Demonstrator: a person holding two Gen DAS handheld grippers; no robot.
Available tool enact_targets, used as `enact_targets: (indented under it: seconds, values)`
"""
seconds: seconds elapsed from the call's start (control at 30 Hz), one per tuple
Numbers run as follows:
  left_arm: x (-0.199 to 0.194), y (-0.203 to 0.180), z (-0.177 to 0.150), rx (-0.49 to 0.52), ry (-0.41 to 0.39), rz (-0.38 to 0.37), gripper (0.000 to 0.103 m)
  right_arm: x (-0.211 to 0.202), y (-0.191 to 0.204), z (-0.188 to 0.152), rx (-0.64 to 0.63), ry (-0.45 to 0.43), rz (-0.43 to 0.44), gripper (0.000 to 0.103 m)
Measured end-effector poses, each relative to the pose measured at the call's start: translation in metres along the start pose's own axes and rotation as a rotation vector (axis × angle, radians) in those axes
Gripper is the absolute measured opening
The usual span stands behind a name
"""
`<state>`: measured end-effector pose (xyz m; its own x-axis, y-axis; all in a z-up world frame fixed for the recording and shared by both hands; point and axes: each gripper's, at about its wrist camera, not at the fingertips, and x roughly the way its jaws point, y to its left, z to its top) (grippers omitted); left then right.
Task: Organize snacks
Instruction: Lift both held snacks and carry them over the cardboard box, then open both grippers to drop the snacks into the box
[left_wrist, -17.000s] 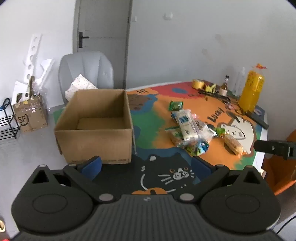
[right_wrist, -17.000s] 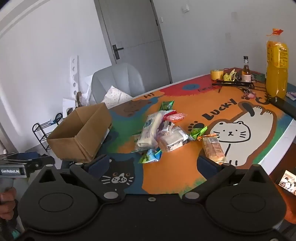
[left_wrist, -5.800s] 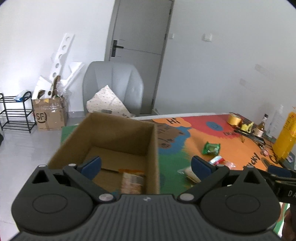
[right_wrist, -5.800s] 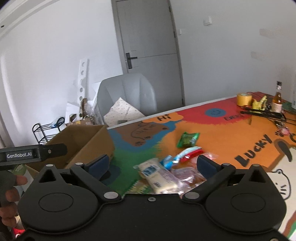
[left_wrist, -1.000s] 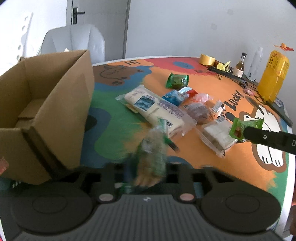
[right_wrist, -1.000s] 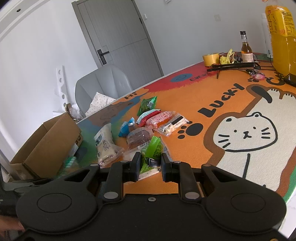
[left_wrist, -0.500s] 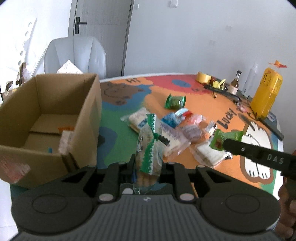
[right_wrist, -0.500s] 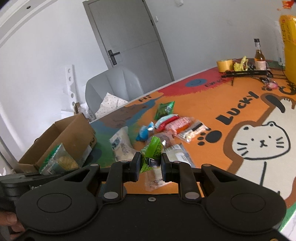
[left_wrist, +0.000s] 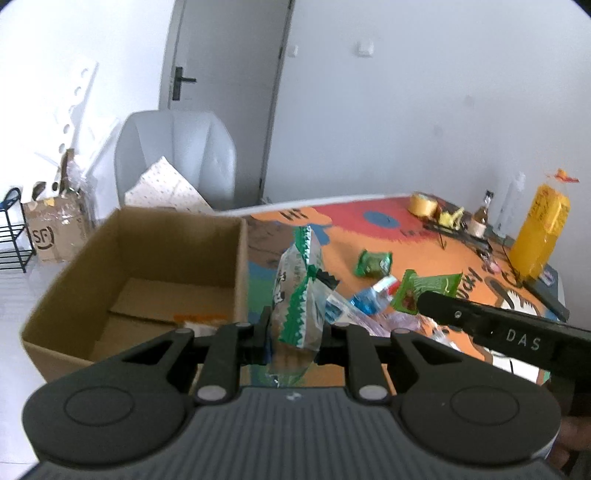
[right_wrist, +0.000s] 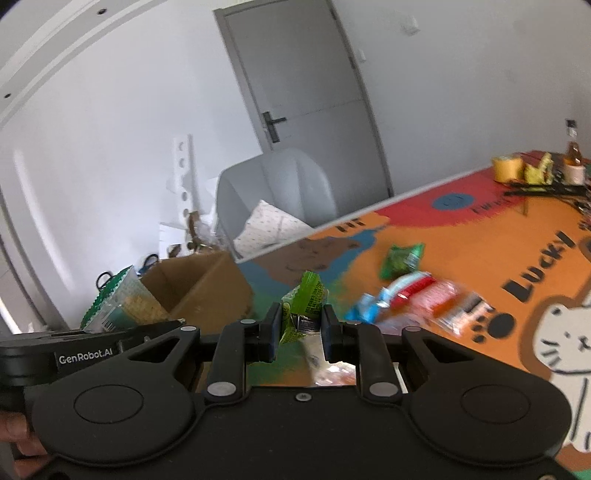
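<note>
A grey chair (left_wrist: 177, 155) and a grey door (right_wrist: 306, 81) are seen behind the colourful cartoon-printed table (left_wrist: 406, 236). At left of the frame, an open corrugated cardboard box (left_wrist: 140, 266) is set. A crinkly green-and-clear biscuit packet (left_wrist: 299, 295) is clamped in the left gripper (left_wrist: 295, 332); a glossy lime-green packet (right_wrist: 304, 310) is pinched in the closed jaws of the right gripper (right_wrist: 298, 328).

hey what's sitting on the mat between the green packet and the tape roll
Nothing. In the left wrist view, the mat is bare between the green packet and the tape roll; only its printed pattern shows there.
</note>
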<state>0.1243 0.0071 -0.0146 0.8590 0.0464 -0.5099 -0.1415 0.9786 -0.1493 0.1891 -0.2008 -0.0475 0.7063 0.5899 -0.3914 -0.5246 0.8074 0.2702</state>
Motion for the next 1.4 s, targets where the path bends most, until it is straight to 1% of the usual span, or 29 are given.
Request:
enact_targets:
  seconds: [0.27, 0.57, 0.8, 0.93, 0.97, 1.03, 1.1, 1.17, 1.37, 1.4]
  values:
    - [-0.015, 0.02, 0.013, -0.03, -0.054, 0.036, 0.018, 0.013, 0.03, 0.013, -0.045, -0.01, 0.066, 0.02]
    - [-0.021, 0.048, 0.017, -0.062, -0.071, 0.082, 0.018, 0.032, 0.059, 0.017, -0.076, 0.001, 0.117, 0.02]
    - [-0.012, 0.075, 0.019, -0.112, -0.058, 0.111, 0.018, 0.045, 0.076, 0.02, -0.113, 0.016, 0.134, 0.021]
    - [-0.003, 0.086, 0.02, -0.125, -0.032, 0.112, 0.019, 0.052, 0.084, 0.022, -0.132, 0.021, 0.14, 0.02]
    - [-0.001, 0.088, 0.021, -0.128, -0.029, 0.116, 0.023, 0.054, 0.086, 0.022, -0.136, 0.023, 0.14, 0.021]
    - [0.0, 0.093, 0.022, -0.135, -0.035, 0.135, 0.024, 0.059, 0.09, 0.023, -0.143, 0.029, 0.142, 0.021]
    - [0.0, 0.1, 0.022, -0.152, -0.036, 0.136, 0.029, 0.062, 0.094, 0.022, -0.151, 0.037, 0.144, 0.021]
    - [-0.001, 0.106, 0.021, -0.169, -0.036, 0.15, 0.039, 0.066, 0.098, 0.022, -0.159, 0.046, 0.15, 0.021]
    - [-0.008, 0.119, 0.017, -0.199, -0.049, 0.173, 0.048, 0.075, 0.11, 0.021, -0.176, 0.066, 0.17, 0.021]
    - [-0.008, 0.121, 0.016, -0.202, -0.049, 0.177, 0.051, 0.078, 0.113, 0.02, -0.177, 0.069, 0.173, 0.021]
